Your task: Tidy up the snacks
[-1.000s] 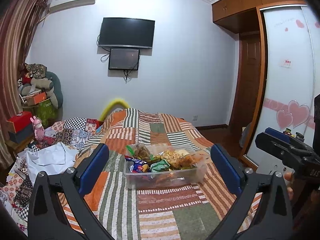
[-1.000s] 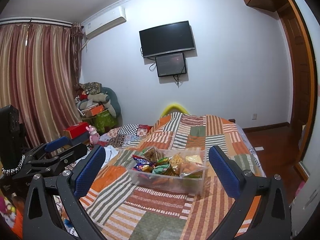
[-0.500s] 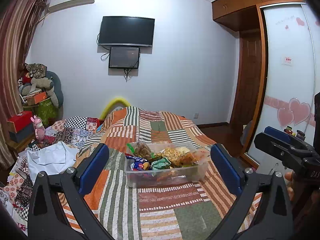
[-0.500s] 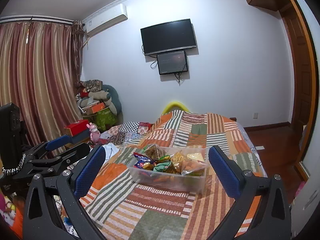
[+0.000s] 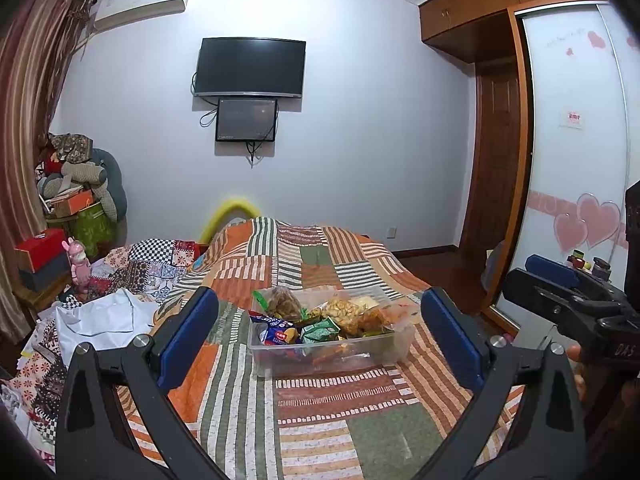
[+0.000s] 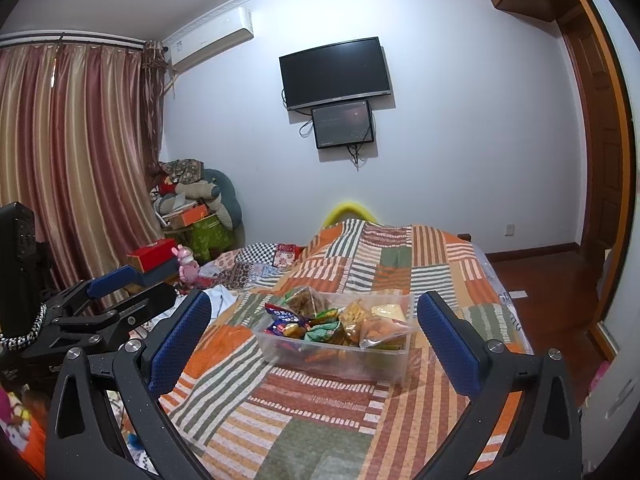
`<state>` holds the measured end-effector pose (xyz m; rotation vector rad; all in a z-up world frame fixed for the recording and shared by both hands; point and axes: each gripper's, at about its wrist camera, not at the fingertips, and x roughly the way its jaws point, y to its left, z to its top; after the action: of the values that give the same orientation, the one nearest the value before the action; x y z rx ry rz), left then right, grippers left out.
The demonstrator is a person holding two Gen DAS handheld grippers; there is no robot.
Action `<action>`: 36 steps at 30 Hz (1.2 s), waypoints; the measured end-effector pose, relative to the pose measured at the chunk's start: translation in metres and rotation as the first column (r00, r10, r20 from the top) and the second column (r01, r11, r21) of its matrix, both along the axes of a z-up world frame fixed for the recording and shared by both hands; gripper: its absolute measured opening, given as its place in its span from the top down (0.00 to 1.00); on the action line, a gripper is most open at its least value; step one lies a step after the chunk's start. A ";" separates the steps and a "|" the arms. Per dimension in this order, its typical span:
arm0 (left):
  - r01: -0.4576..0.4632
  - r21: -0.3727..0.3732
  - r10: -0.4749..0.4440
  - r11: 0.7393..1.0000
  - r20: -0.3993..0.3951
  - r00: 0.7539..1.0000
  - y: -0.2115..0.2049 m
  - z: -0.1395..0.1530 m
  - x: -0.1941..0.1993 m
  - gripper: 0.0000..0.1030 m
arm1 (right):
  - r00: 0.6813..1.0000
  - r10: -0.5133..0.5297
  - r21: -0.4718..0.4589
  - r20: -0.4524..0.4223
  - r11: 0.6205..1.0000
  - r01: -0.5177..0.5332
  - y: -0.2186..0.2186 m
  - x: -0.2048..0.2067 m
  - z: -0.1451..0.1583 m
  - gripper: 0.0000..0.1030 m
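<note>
Fingers (image 5: 192,332) of both grippers gape empty short of the clear plastic snack-filled box (image 5: 328,344), whose slippery packets could spill if clipped.

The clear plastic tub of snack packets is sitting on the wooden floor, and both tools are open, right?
Not quite. Both wrist views show the clear plastic tub of snack packets on the striped patchwork bedspread, not the floor. The left tool and right tool are open.
</note>
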<state>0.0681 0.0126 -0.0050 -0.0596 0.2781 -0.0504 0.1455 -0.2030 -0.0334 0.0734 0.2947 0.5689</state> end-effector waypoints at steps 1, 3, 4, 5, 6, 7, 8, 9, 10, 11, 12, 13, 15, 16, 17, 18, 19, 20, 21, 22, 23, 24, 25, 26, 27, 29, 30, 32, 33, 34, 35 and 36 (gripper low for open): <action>0.001 0.001 -0.001 1.000 0.000 1.000 0.000 0.000 0.000 0.00 | 1.000 -0.001 0.000 -0.001 1.000 0.001 -0.001 0.001 0.000 0.00; 0.001 0.003 -0.001 1.000 -0.002 1.000 -0.001 0.000 0.000 0.00 | 1.000 -0.004 0.004 -0.002 1.000 0.004 -0.002 0.001 0.000 0.00; 0.001 0.002 -0.001 1.000 -0.001 1.000 -0.001 0.000 0.000 0.00 | 1.000 -0.004 0.004 -0.004 1.000 0.004 -0.003 0.002 -0.001 0.00; 0.000 0.003 0.000 1.000 0.000 1.000 -0.001 0.000 0.000 0.00 | 1.000 -0.005 0.003 -0.005 1.000 0.005 -0.003 0.002 -0.001 0.00; 0.000 0.002 0.000 1.000 0.000 1.000 -0.001 0.000 0.001 0.00 | 1.000 -0.008 0.003 -0.006 1.000 0.008 -0.004 0.002 -0.001 0.00; 0.000 0.002 0.000 1.000 0.000 1.000 -0.001 0.000 0.001 0.00 | 1.000 -0.010 0.002 -0.006 1.000 0.010 -0.004 0.002 -0.001 0.00; 0.000 0.000 0.000 1.000 0.000 1.000 -0.001 0.000 0.001 0.00 | 1.000 -0.011 0.000 -0.006 1.000 0.011 -0.004 0.002 -0.001 0.00; -0.001 0.000 0.001 1.000 0.001 1.000 -0.001 0.000 0.001 0.00 | 1.000 -0.014 -0.002 -0.005 1.000 0.014 -0.004 0.002 0.000 0.00; -0.002 0.000 0.002 1.000 0.001 1.000 -0.001 0.000 0.001 0.00 | 1.000 -0.014 -0.003 -0.005 1.000 0.014 -0.004 0.002 0.000 0.00; -0.002 -0.001 0.002 1.000 0.001 1.000 0.000 0.001 0.001 0.00 | 1.000 -0.014 -0.004 -0.004 1.000 0.014 -0.004 0.002 0.000 0.00; -0.003 -0.002 0.003 1.000 0.001 1.000 0.000 0.001 0.002 0.00 | 1.000 -0.015 -0.005 -0.003 1.000 0.015 -0.004 0.001 0.001 0.00; -0.004 -0.003 0.004 1.000 0.000 1.000 0.000 0.001 0.002 0.00 | 1.000 -0.017 -0.006 -0.001 1.000 0.017 -0.004 0.001 0.001 0.00; -0.006 -0.006 0.006 1.000 0.001 1.000 0.000 0.002 0.003 0.00 | 1.000 -0.024 -0.012 0.005 1.000 0.024 -0.003 0.000 0.001 0.00; -0.006 -0.007 0.006 1.000 0.002 1.000 0.000 0.002 0.003 0.00 | 1.000 -0.027 -0.015 0.008 1.000 0.027 -0.003 -0.001 0.001 0.00; -0.006 -0.007 0.006 1.000 0.003 1.000 0.000 0.003 0.003 0.00 | 1.000 -0.029 -0.017 0.011 0.999 0.029 -0.003 -0.001 0.002 0.00; -0.007 -0.007 0.007 1.000 0.004 1.000 0.000 0.003 0.002 0.00 | 0.999 -0.030 -0.018 0.012 0.999 0.031 -0.003 -0.002 0.002 0.00; -0.008 -0.006 0.008 1.000 0.005 1.000 0.000 0.003 0.002 0.00 | 0.999 -0.031 -0.019 0.013 0.999 0.031 -0.003 -0.002 0.002 0.00; -0.009 -0.005 0.009 1.000 0.005 1.000 -0.001 0.003 0.002 0.00 | 0.999 -0.033 -0.018 0.014 0.999 0.033 -0.003 -0.002 0.003 0.00; -0.009 -0.004 0.009 1.000 0.006 1.000 0.000 0.003 0.002 0.00 | 0.999 -0.034 -0.017 0.015 0.999 0.034 -0.003 -0.002 0.003 0.00; -0.008 -0.005 0.008 1.000 0.005 1.000 0.000 0.003 0.002 0.00 | 0.999 -0.035 -0.017 0.015 0.999 0.035 -0.003 -0.002 0.003 0.00; -0.004 -0.006 0.004 1.000 0.004 1.000 0.000 0.002 0.002 0.00 | 0.999 -0.038 -0.016 0.016 0.999 0.038 -0.004 -0.002 0.003 0.00; 0.000 -0.010 0.000 1.000 0.003 1.000 0.000 0.002 0.002 0.00 | 0.999 -0.044 -0.014 0.021 0.999 0.044 -0.004 -0.002 0.003 0.00; 0.004 -0.014 -0.004 1.000 0.001 1.000 0.001 0.002 0.002 0.00 | 0.999 -0.049 -0.013 0.024 0.999 0.049 -0.005 -0.002 0.003 0.00; 0.008 -0.017 -0.008 1.000 0.000 1.000 0.001 0.002 0.002 0.00 | 0.998 -0.052 -0.013 0.026 0.999 0.053 -0.005 -0.002 0.003 0.00; 0.012 -0.020 -0.012 1.000 -0.002 1.000 0.001 0.002 0.002 0.00 | 0.998 -0.053 -0.013 0.026 0.998 0.054 -0.005 -0.003 0.004 0.00; 0.017 -0.024 -0.017 1.000 -0.005 1.000 0.002 0.002 0.004 0.00 | 0.998 -0.053 -0.012 0.025 0.999 0.053 -0.004 -0.002 0.003 0.00; 0.020 -0.026 -0.020 0.999 -0.004 1.000 0.002 0.002 0.004 0.00 | 0.998 -0.054 -0.011 0.026 0.998 0.054 -0.004 -0.002 0.004 0.00; 0.022 -0.031 -0.022 0.999 0.000 1.000 0.003 0.001 0.003 0.00 | 0.998 -0.056 -0.011 0.028 0.998 0.056 -0.004 -0.002 0.004 0.00; 0.022 -0.032 -0.022 0.999 0.002 1.000 0.003 0.001 0.003 0.00 | 0.998 -0.057 -0.011 0.029 0.998 0.057 -0.004 -0.002 0.003 0.00; 0.017 -0.029 -0.017 0.999 0.003 1.000 0.003 0.001 0.003 0.00 | 0.998 -0.057 -0.013 0.030 0.998 0.058 -0.004 -0.002 0.003 0.00; 0.013 -0.026 -0.013 1.000 0.003 1.000 0.003 0.001 0.003 0.00 | 0.998 -0.057 -0.013 0.031 0.998 0.057 -0.003 -0.002 0.004 0.00; 0.012 -0.023 -0.012 1.000 0.004 1.000 0.002 0.001 0.003 0.00 | 0.998 -0.057 -0.013 0.031 0.998 0.057 -0.003 -0.003 0.004 0.00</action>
<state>0.0712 0.0147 -0.0041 -0.0807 0.2739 -0.0653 0.1428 -0.2065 -0.0298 0.0595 0.2654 0.5110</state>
